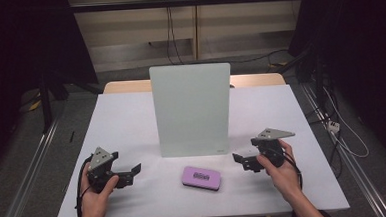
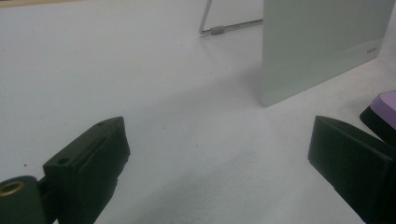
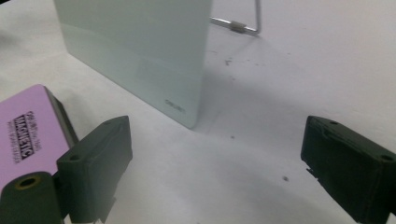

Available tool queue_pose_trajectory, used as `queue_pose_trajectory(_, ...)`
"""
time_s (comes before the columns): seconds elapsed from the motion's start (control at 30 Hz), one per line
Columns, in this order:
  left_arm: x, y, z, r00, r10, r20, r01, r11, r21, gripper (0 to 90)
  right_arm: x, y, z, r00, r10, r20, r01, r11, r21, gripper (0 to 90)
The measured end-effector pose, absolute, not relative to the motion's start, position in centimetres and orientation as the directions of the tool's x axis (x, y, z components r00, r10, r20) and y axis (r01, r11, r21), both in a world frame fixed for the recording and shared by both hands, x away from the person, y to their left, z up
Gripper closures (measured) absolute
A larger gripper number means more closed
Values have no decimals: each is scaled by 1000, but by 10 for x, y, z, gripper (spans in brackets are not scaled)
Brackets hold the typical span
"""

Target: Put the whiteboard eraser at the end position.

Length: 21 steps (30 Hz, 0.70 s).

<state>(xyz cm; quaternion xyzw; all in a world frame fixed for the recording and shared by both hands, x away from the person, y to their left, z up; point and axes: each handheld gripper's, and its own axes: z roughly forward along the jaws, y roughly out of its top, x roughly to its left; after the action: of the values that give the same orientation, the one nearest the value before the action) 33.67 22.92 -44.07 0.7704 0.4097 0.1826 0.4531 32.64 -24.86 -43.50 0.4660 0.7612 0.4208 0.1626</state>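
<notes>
Jaws wide and empty on both grippers, the purple eraser [image 1: 201,178] lies between them before the whiteboard [image 1: 191,108], long axis crosswise, right gripper [image 1: 240,160] slightly nearer than left gripper [image 1: 134,170].

This is looking like a lab or recording studio rather than a home. A white table [image 1: 131,116] is standing alone at the centre of the frame, dark curtains are hanging at the upper left and upper right, metal rails [image 1: 24,172] are running along the floor at both sides, and cables [image 1: 172,34] are trailing from a wall socket at top centre.
</notes>
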Motion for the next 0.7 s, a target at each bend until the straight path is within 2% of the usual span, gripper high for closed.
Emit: queue_pose_trajectory(0.7,336,226,-442,593,801,-88,467,-252,847,49,303,-292,-450,-434,887,161,569,131,812,87)
